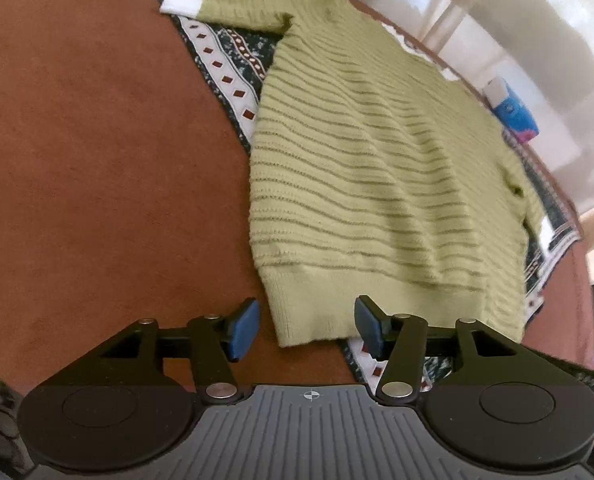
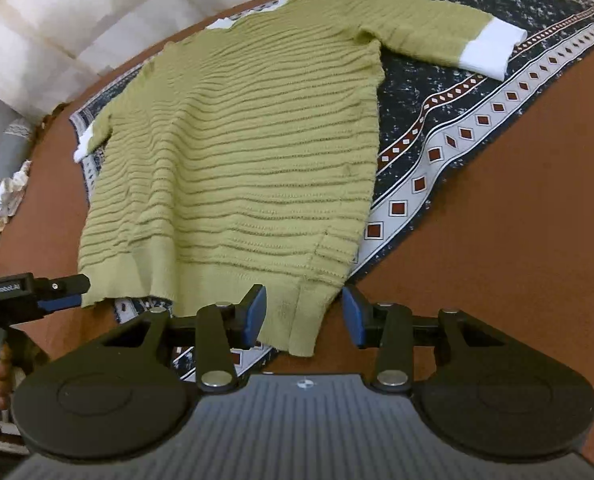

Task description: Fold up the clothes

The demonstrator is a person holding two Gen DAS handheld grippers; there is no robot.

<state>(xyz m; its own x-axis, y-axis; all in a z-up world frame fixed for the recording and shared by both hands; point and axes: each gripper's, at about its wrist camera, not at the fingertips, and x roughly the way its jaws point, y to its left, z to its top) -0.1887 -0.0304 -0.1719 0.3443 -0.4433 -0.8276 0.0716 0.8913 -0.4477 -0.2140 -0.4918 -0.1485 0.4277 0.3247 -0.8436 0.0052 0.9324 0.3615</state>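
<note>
Left gripper [image 1: 307, 328], jaws spread, frames hem corner at lower centre; right gripper [image 2: 303, 316], likewise spread, straddles opposite corner. Green sweater [image 1: 377, 168] lies flat on patterned cloth [image 2: 457, 128], sleeve out upper right. You appear poised at hem; closing needs both jaws over ribbing.
</note>
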